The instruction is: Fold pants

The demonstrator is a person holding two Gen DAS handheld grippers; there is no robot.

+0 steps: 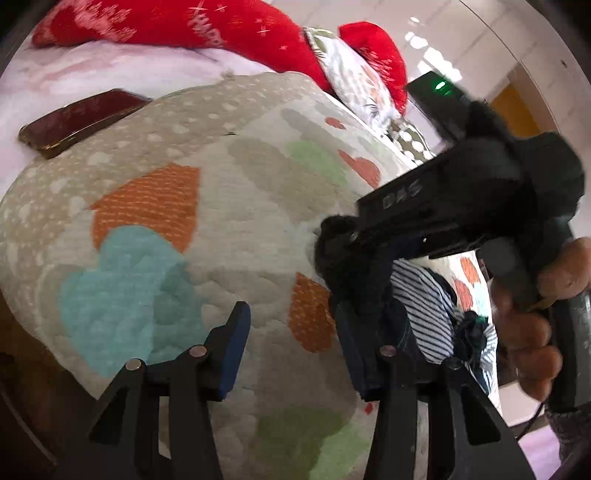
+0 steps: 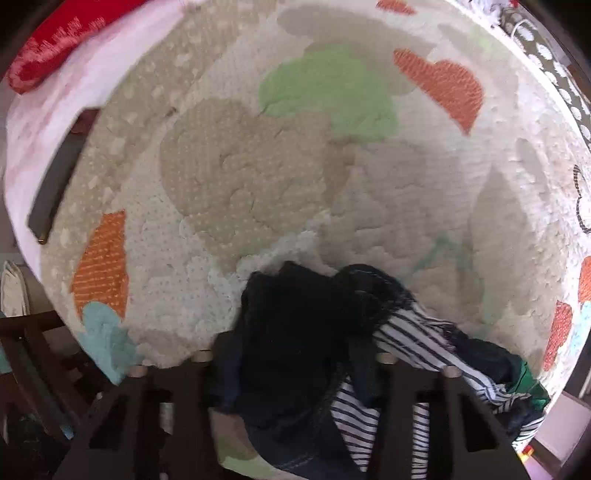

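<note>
A bed fills both views, covered by a quilted cream blanket (image 1: 229, 206) patterned with orange, green, teal and beige cloud-like patches, laid over a pale pink sheet (image 1: 110, 70). At the far end lie red pillows (image 1: 207, 33) with white lettering, and a dark red, gold-edged book-like case (image 1: 81, 122) rests on the sheet, partly tucked under the blanket's edge. The left tool (image 1: 291, 350) hangs just above the blanket with its blue-padded fingers (image 1: 232, 354) spread wide apart and nothing between them. The right tool (image 1: 436, 229), seen from the left wrist view as a black body held in the person's right hand (image 1: 535, 314), reaches down beside it onto a bunched heap of dark navy pants (image 2: 295, 332) with a blue-and-white striped lining or cuff (image 2: 417, 343) turned outward. In the right wrist view the pants lie crumpled at the near edge of the blanket, draped across and between the right tool's fingers; the cloth hides the tips, so I cannot tell whether they are closed on it. A scrap of green fabric (image 2: 532, 384) shows at the heap's right end.
</note>
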